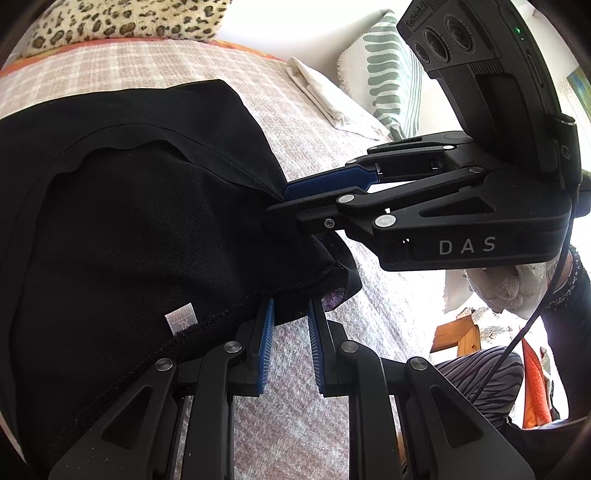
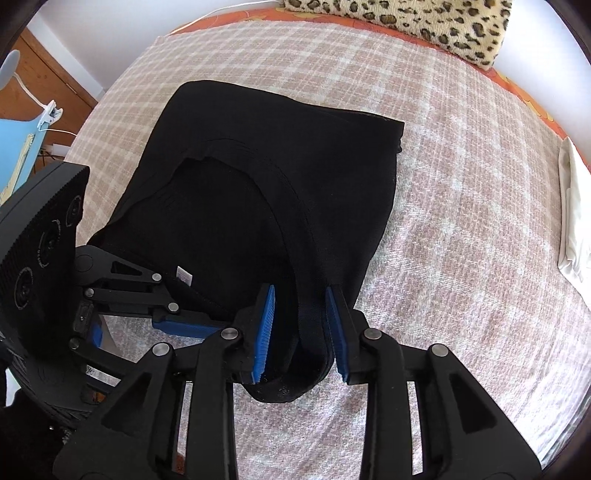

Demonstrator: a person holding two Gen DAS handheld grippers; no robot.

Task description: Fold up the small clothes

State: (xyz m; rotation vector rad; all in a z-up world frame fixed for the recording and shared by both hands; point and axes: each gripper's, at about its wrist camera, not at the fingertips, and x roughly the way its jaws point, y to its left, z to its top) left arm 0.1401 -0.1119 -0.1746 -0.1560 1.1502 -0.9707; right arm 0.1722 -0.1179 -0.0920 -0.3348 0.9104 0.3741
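A black garment (image 1: 147,221) (image 2: 277,166) with a white label (image 1: 183,317) lies partly folded on a pink checked blanket (image 2: 461,221). My left gripper (image 1: 291,304) is open by a narrow gap, and the garment's stitched hem crosses just at its tips. My right gripper (image 2: 300,290) is open with a rolled fold of the black cloth lying loose between its blue pads. In the left wrist view the right gripper (image 1: 277,199) comes in from the right, its tips against the garment's near edge. A blue pad of the left gripper's fingers (image 2: 184,328) shows at the garment's left edge.
A leopard-print pillow (image 2: 406,18) lies along the far edge of the bed. A folded white cloth (image 2: 574,210) sits at the right, with a green-striped pillow (image 1: 388,66) behind it. A gloved hand (image 1: 506,284) holds the right gripper. Wooden furniture (image 2: 48,85) stands at the left.
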